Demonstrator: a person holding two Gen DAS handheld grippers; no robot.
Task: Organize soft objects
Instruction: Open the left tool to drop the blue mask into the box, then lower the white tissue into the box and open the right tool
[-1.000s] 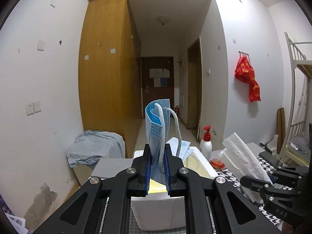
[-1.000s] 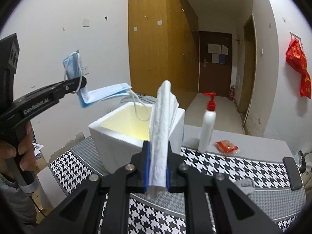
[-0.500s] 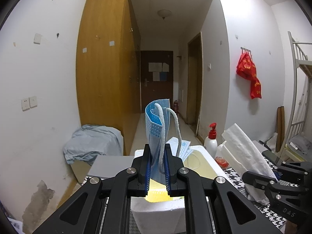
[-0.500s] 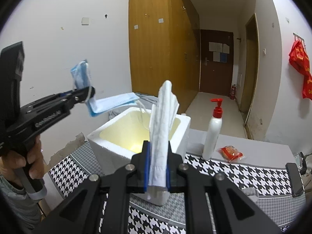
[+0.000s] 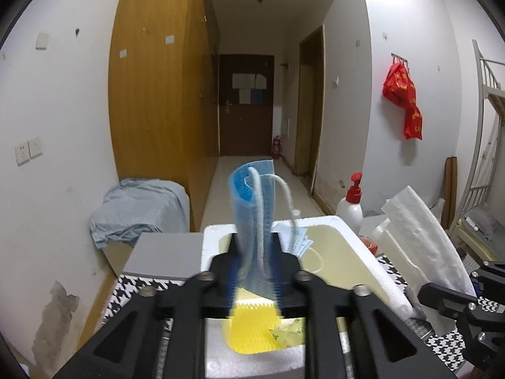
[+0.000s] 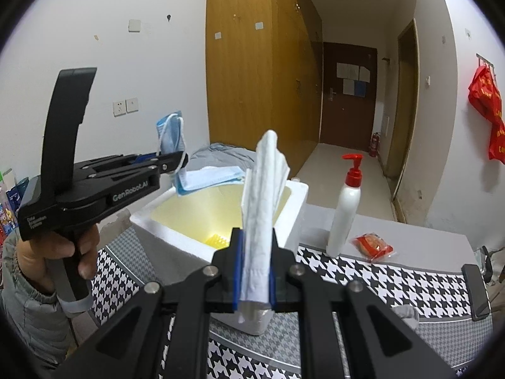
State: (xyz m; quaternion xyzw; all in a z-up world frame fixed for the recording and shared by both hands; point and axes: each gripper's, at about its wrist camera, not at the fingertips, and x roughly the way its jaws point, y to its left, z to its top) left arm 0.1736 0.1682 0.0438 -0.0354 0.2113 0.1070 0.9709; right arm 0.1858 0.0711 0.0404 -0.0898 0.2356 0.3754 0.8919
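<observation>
Left gripper [image 5: 254, 263] hovers over the near rim of the white foam box [image 5: 353, 246], its jaws having just been opening, with the blue face mask [image 5: 249, 202] standing upright between them and blurred at its lower end; the pads look parted from it, though the blur makes contact hard to judge; one white ear loop [image 5: 288, 199] arches off the mask's right side; in the right wrist view the same left gripper [image 6: 180, 159] juts in from the left, held by a hand [image 6: 60, 252] in a grey sleeve, and the face mask [image 6: 170, 134] rises above its tips while its other end droops over the box's far left rim; right gripper [image 6: 255, 271] is pinched tight on a folded white paper towel [image 6: 263, 195] that stands upright from the blue pads, just in front of the foam box [image 6: 221, 208]; inside the box lies a yellow textured item [image 5: 252, 327] on the bottom; the box sits on a black-and-white houndstooth cloth [image 6: 378, 281] over the table; a white pump bottle [image 6: 345, 208] with a red top stands to the right of the box, and a small red packet [image 6: 374, 246] lies just beside the bottle; red bags [image 6: 487, 113] hang on the right wall
</observation>
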